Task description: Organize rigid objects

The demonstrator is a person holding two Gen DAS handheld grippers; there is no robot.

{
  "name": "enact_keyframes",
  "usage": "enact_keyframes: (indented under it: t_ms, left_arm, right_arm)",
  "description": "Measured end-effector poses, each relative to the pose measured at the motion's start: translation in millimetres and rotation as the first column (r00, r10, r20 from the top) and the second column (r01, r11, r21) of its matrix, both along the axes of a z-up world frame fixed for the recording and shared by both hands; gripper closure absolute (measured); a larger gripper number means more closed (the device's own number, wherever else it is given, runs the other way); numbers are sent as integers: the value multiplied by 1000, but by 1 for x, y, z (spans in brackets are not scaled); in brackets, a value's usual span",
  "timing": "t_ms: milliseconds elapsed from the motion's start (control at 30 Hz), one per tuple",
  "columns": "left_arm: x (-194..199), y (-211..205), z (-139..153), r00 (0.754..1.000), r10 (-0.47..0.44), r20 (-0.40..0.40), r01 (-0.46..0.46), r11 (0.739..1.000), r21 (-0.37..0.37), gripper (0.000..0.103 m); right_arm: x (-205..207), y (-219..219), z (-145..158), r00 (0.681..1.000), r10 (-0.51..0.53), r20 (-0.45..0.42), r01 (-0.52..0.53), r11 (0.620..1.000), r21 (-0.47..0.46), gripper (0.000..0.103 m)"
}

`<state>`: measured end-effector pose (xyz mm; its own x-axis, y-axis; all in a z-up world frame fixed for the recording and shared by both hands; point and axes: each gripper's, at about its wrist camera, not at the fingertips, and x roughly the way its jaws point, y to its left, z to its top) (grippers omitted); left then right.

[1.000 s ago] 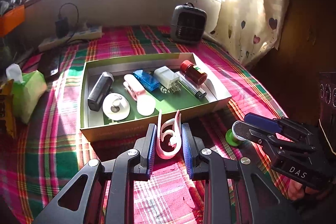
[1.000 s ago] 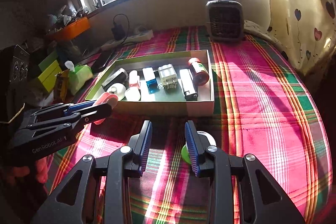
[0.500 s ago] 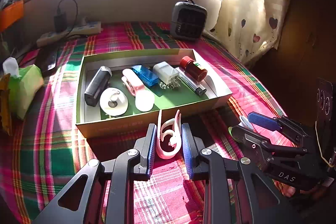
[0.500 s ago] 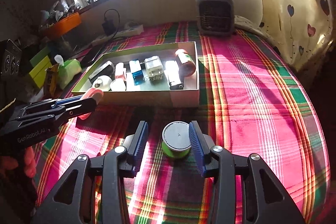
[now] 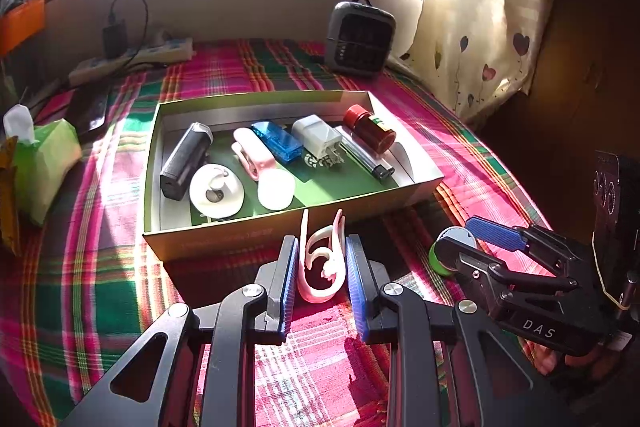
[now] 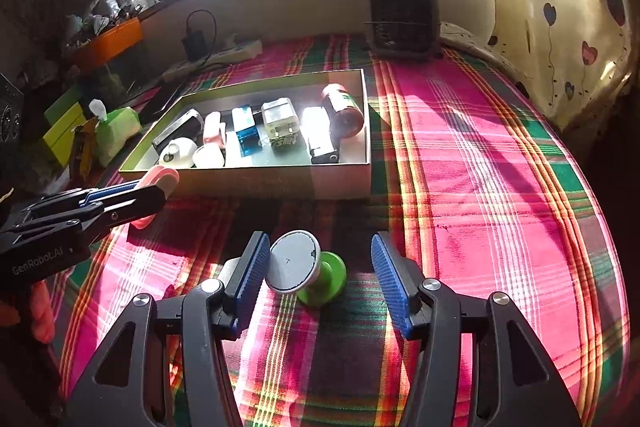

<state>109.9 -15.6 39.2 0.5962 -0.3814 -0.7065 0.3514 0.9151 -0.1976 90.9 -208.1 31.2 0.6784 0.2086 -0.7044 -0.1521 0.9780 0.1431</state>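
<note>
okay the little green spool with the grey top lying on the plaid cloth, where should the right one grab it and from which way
Grip the green spool across its narrow green waist, coming down from above. It lies tilted, its grey disc leaning on the left pad of the open right hand-held gripper, so the flared ends would slip; the waist sits between the pads.

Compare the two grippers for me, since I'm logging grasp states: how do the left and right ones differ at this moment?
The left gripper is narrowly set, its fingers pressing a pink clip; the right gripper is spread wide around a green spool, with a gap on the spool's right side. The clip is held off the cloth; the spool lies tipped on the plaid cloth. Both sit just short of the box.
</note>
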Motion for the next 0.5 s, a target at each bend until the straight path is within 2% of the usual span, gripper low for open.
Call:
enact_keyframes:
  t_ms: [400,467,500]
  left_arm:
    - [1,0,-3,1000,6,-9,-6,1000,-3,80]
    - [1,0,-3,1000,5,-8,-5,1000,-4,80]
    - [1,0,-3,1000,4,-8,-4,1000,-5,80]
  right_arm:
    - [2,10,-6,999,37,-19,-37,999,-13,49]
    - [2,9,-5,999,32,-16,-32,999,-13,57]
    - [2,8,-5,999,33,-19,-33,999,-9,57]
